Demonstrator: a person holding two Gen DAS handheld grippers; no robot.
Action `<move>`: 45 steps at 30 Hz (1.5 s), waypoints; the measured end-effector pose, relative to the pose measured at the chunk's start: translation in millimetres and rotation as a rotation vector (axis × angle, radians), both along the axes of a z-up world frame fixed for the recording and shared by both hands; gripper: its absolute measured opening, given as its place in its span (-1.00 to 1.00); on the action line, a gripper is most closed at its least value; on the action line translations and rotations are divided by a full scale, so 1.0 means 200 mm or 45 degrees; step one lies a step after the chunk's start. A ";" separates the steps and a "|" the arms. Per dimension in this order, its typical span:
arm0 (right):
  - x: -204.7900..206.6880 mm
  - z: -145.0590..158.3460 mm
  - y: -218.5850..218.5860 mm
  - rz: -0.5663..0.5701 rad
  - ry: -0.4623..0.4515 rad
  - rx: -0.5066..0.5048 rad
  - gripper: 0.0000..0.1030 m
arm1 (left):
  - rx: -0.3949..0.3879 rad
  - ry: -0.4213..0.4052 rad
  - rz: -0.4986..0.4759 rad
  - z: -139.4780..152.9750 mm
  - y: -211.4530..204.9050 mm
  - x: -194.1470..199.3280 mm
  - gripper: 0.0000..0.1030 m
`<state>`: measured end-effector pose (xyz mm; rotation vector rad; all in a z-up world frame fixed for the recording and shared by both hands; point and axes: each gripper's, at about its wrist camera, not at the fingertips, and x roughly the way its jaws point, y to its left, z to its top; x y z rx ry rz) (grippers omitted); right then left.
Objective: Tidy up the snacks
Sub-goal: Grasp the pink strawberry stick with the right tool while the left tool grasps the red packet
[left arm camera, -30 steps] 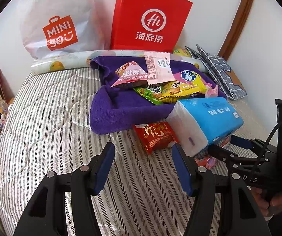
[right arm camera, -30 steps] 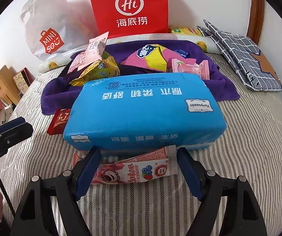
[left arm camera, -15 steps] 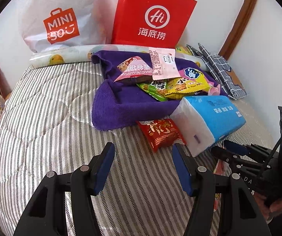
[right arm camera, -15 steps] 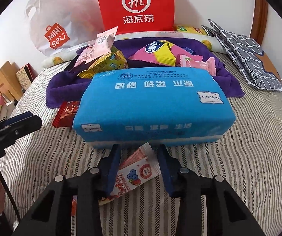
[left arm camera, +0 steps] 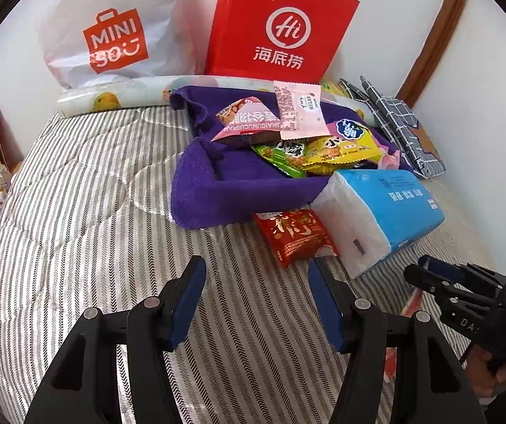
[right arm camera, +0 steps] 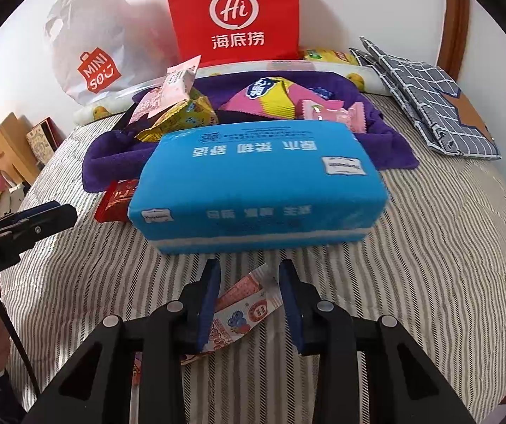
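Observation:
A purple cloth basket point(left arm camera: 217, 194) point(right arm camera: 118, 155) on the striped bed holds several snack packets point(left arm camera: 298, 116). A blue tissue pack point(right arm camera: 256, 183) point(left arm camera: 387, 208) lies in front of it, with a red snack packet point(left arm camera: 295, 233) point(right arm camera: 118, 196) beside it. My right gripper point(right arm camera: 249, 282) is shut on a pink-and-white snack packet point(right arm camera: 249, 304), pulled back from under the tissue pack. My left gripper point(left arm camera: 256, 282) is open and empty over the bed, just short of the red packet.
A white MINISO bag point(left arm camera: 111, 35) and a red paper bag point(left arm camera: 281, 28) stand against the wall. A rolled fruit-print cloth point(left arm camera: 111, 99) lies behind the basket. Checked grey fabric point(right arm camera: 426, 95) lies at the right. Wooden furniture point(right arm camera: 2, 155) is at the left.
My right gripper closed on the pink-and-white packet and drew it out from under the tissue pack toward me. My left gripper stayed open and shifted slightly.

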<state>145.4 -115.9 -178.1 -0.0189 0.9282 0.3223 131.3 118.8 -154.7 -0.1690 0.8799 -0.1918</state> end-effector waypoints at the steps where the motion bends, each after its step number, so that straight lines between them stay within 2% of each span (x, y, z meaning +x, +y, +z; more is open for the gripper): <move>1: 0.00 0.00 -0.01 -0.003 -0.001 0.002 -0.37 | 0.000 0.000 0.004 0.00 0.00 0.00 0.16; 9: -0.05 0.02 -0.06 -0.011 0.009 0.026 -0.36 | -0.001 -0.005 0.018 0.01 0.00 -0.02 0.16; 11: -0.06 0.02 -0.06 -0.001 0.026 0.032 -0.15 | -0.011 0.001 0.023 0.01 0.01 -0.01 0.16; 14: -0.08 0.01 -0.04 0.027 0.027 0.027 0.07 | -0.016 0.006 0.024 0.01 0.00 -0.02 0.16; 19: -0.07 -0.06 -0.03 0.049 0.074 0.038 0.08 | 0.004 -0.006 0.024 0.03 -0.03 -0.03 0.16; 21: -0.08 -0.08 -0.03 0.060 0.089 0.034 -0.01 | 0.011 -0.008 0.024 0.04 -0.04 -0.03 0.16; 23: -0.10 -0.08 -0.03 0.074 0.061 -0.015 -0.49 | 0.020 -0.006 0.027 0.04 -0.05 -0.04 0.16; 24: -0.10 -0.08 -0.03 0.094 0.073 -0.009 -0.58 | 0.023 -0.006 0.028 0.04 -0.05 -0.04 0.16; 28: -0.14 -0.07 -0.08 0.128 0.085 0.029 -0.63 | 0.025 -0.008 0.034 0.04 -0.06 -0.03 0.16; 30: -0.16 -0.04 -0.10 0.134 0.052 0.036 -0.63 | 0.025 -0.009 0.042 0.05 -0.06 -0.03 0.16; 33: -0.16 0.03 -0.10 0.175 -0.009 0.076 -0.52 | 0.026 -0.008 0.052 0.06 -0.06 -0.03 0.16; 35: -0.16 0.06 -0.08 0.217 -0.028 0.115 -0.13 | 0.031 -0.009 0.063 0.07 -0.06 -0.03 0.16; 37: -0.16 0.07 -0.02 0.289 -0.042 0.112 0.00 | 0.033 -0.013 0.070 0.07 -0.06 -0.03 0.16; 45: -0.21 -0.08 0.14 0.462 -0.031 -0.026 -0.03 | 0.047 0.017 0.107 0.03 -0.07 0.03 0.16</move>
